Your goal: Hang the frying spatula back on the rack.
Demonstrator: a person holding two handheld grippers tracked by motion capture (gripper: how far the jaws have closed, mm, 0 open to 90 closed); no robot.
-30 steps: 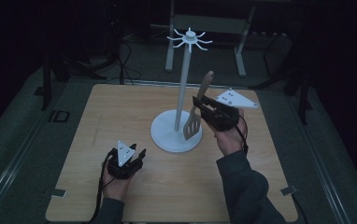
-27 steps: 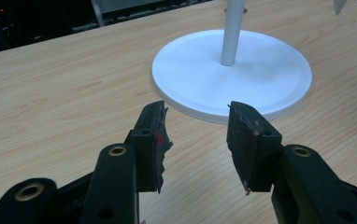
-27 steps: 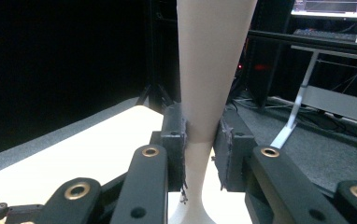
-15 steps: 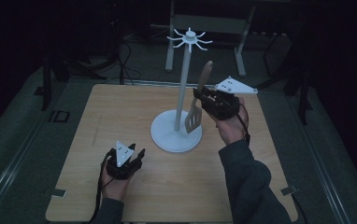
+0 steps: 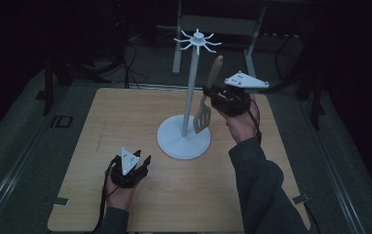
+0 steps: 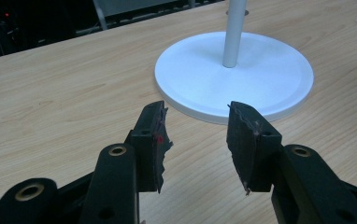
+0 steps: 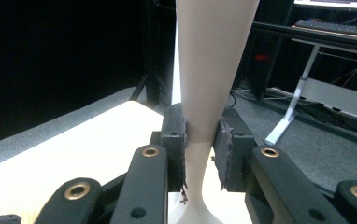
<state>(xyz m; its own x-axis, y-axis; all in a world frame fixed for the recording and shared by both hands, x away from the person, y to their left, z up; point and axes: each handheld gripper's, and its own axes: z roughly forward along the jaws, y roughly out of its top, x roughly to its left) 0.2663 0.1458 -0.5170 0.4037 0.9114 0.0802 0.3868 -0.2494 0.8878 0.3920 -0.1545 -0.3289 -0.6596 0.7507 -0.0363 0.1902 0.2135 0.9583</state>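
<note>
Spatula [image 5: 208, 102] clamped in right gripper [image 5: 212, 95] above wooden table [image 5: 101, 126], dark room; left gripper [image 6: 194, 140] half-open, empty.

white stand [image 5: 189, 117] mid-table, held spatula [image 5: 204, 114] just beside its pole, bare tabletop [image 5: 125, 117] around

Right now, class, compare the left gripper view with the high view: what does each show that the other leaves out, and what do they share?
Left gripper view alone: the worn, ragged pads of the left tongs, standing apart with nothing between them.

High view alone: the right tongs clamped on the wooden handle of a slotted spatula held upright beside the stand's pole, the hooks crowning that pole, and the person's sleeve.

Both: the stand's round white base and the wooden table.
</note>
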